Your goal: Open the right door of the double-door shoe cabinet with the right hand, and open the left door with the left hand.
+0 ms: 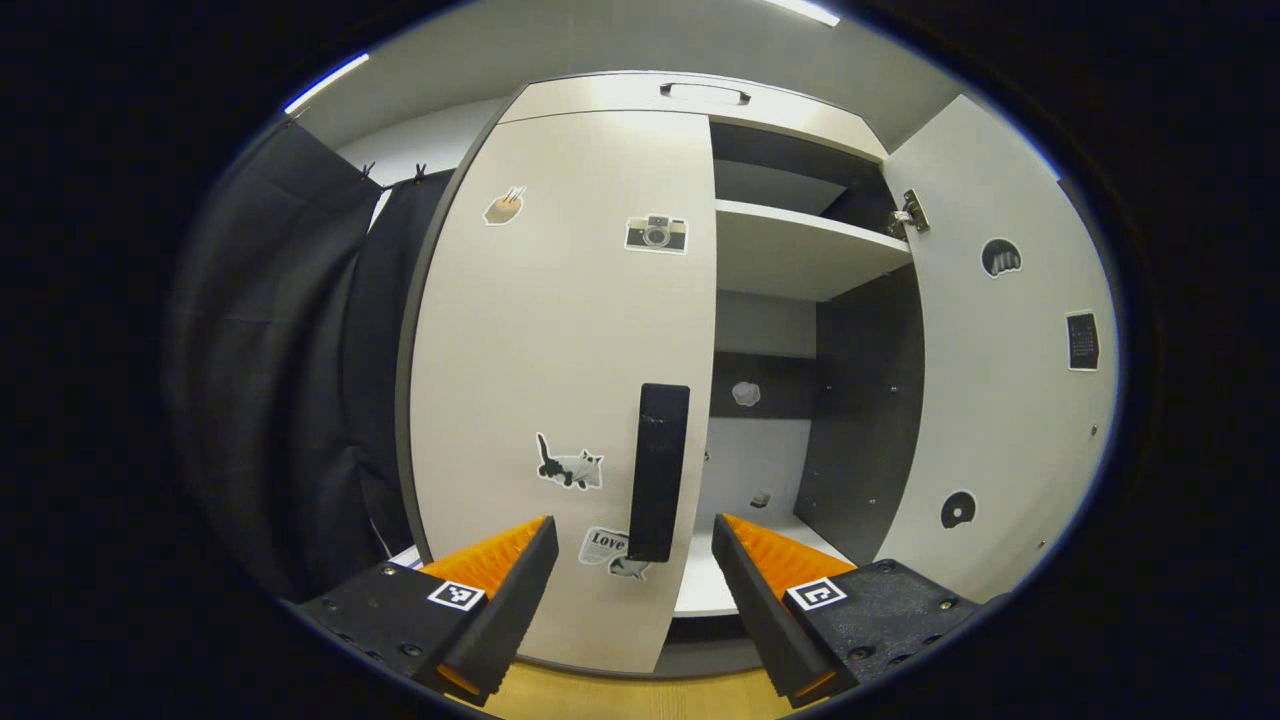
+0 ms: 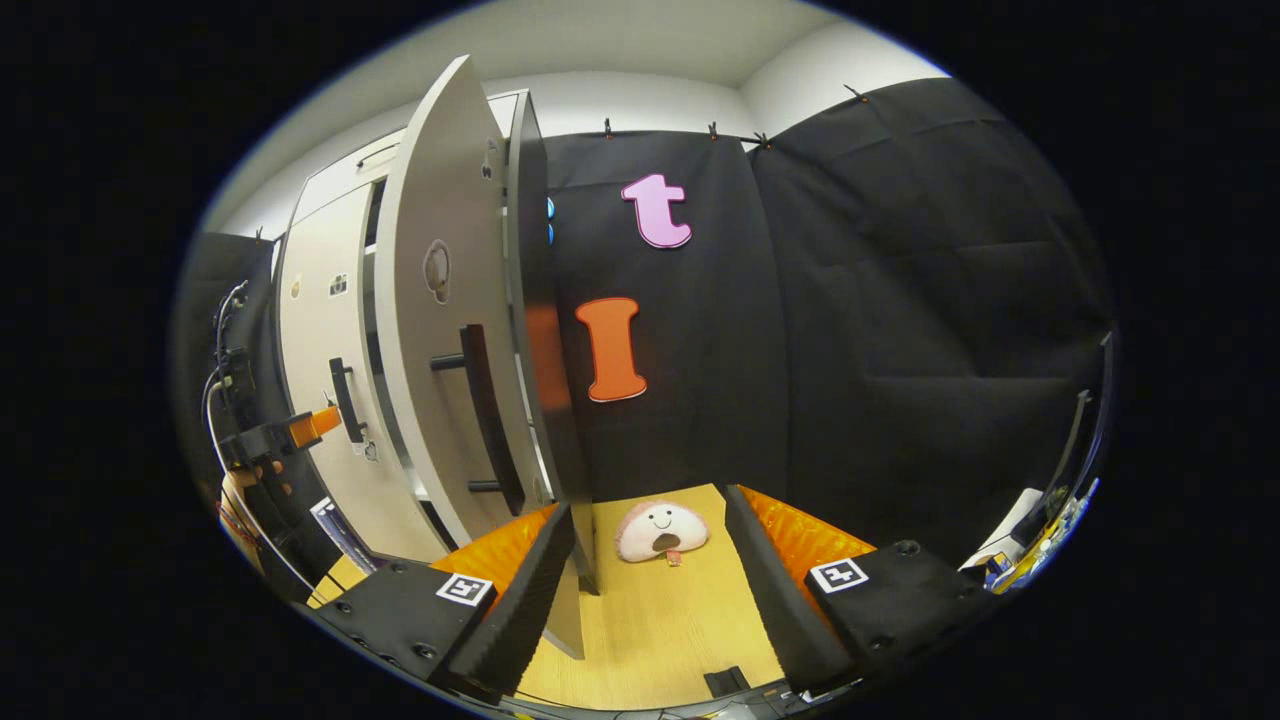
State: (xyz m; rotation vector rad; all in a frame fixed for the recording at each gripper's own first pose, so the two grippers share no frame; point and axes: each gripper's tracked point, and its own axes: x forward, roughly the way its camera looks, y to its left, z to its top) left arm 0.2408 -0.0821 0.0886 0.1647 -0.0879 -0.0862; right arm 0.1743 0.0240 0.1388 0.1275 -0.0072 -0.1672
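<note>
In the left gripper view the cabinet's left door stands closed, cream with stickers, its black bar handle at the inner edge. My left gripper is open just in front of that handle, fingers either side of it and apart from it. The right door is swung wide, baring shelves. In the right gripper view the open right door shows edge-on with its dark handle. My right gripper is open with nothing between its fingers, right of that door. The left gripper shows far left by the left door's handle.
A pink plush toy lies on the wooden floor by the black cloth wall. Small objects sit deep inside the cabinet. A top drawer handle sits above the doors. Cables and clutter stand at the far right.
</note>
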